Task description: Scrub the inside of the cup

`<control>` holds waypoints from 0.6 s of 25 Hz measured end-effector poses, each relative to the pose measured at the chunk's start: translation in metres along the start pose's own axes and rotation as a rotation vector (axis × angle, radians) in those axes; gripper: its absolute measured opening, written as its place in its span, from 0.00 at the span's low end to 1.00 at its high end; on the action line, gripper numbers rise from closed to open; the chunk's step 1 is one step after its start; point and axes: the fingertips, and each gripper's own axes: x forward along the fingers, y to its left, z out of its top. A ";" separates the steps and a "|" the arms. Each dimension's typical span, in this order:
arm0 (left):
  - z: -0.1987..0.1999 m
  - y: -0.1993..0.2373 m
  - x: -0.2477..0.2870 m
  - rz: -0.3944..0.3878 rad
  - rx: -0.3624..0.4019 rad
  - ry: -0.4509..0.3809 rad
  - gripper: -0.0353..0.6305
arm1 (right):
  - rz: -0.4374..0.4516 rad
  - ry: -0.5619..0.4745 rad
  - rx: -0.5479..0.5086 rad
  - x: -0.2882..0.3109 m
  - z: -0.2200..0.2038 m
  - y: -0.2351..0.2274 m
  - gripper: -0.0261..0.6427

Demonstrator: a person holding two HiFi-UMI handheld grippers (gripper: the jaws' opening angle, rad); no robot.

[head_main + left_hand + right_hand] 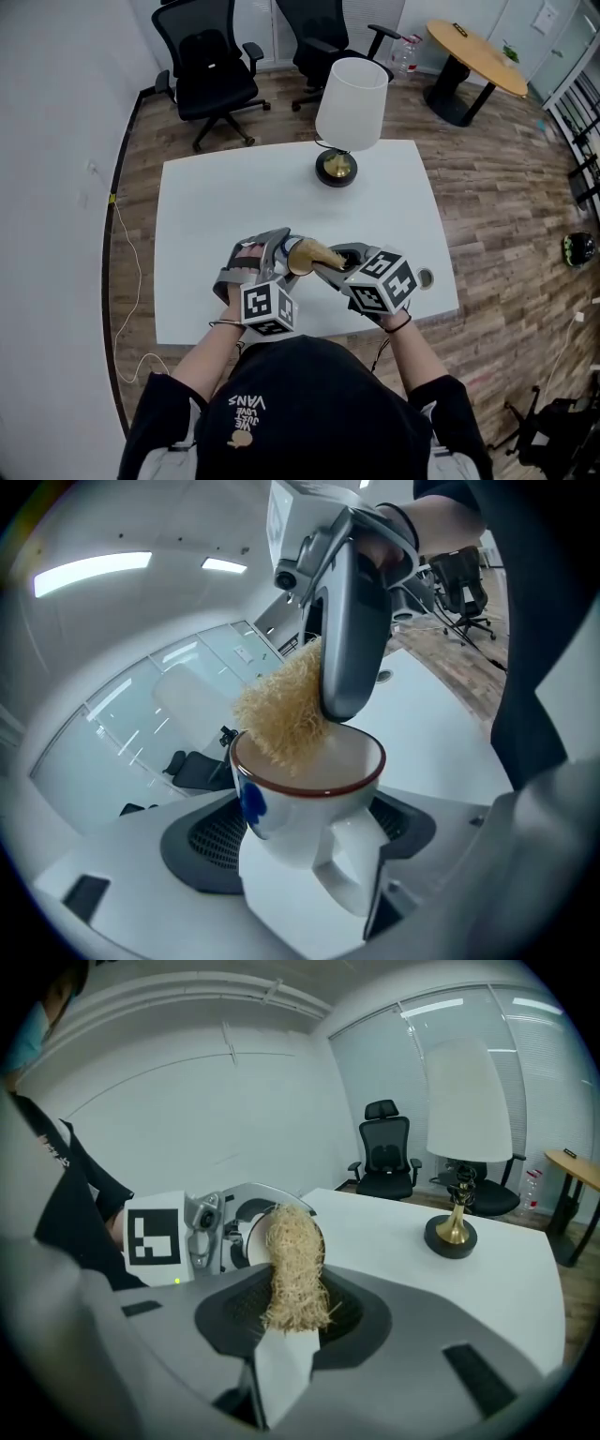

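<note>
**One cup, one scrubber, two grippers at work over the table**

The left gripper [278, 248] has its two jaws closed partway on the single cup [300, 803], pressing its sides. The cup is white with a dark red rim and one blue mark on its wall. Its one handle points back toward that gripper's camera. It is held off the white table [234, 206], near the table's front edge, with its mouth turned toward the other gripper.

The right gripper [336, 264] has its jaws shut tight on one straw-coloured, fibrous scrubber [295, 1274], gripping its lower end. The free end of the scrubber reaches the cup's mouth. In the left gripper view its fibres cross the rim and dip inside, against the far wall. The two grippers sit close together, nearly tip to tip.

One lamp [351, 105] with a white shade and a brass-and-black base stands at the far side of the table. One small round ring [426, 277] lies near the table's right edge. Beyond the table, on the wooden floor, stand two black office chairs [208, 66] [328, 37] and one round wooden table [473, 54].
</note>
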 end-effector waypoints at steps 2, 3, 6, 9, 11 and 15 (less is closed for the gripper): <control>-0.003 0.004 0.000 0.004 -0.011 0.005 0.62 | 0.008 0.010 0.008 0.000 -0.005 0.000 0.19; -0.004 0.005 0.001 0.004 -0.014 0.007 0.62 | 0.019 0.018 0.012 0.001 -0.007 0.002 0.19; -0.005 0.005 0.003 0.001 -0.014 0.011 0.62 | 0.064 0.053 0.002 0.007 -0.015 0.015 0.19; -0.004 0.001 0.005 -0.009 -0.002 0.016 0.62 | 0.101 0.073 -0.015 0.011 -0.016 0.027 0.19; -0.003 -0.003 0.005 -0.017 -0.004 0.016 0.62 | 0.110 0.057 -0.010 0.012 -0.012 0.029 0.19; -0.001 -0.007 0.009 -0.029 -0.035 -0.006 0.62 | 0.078 -0.022 0.016 0.011 0.001 0.018 0.19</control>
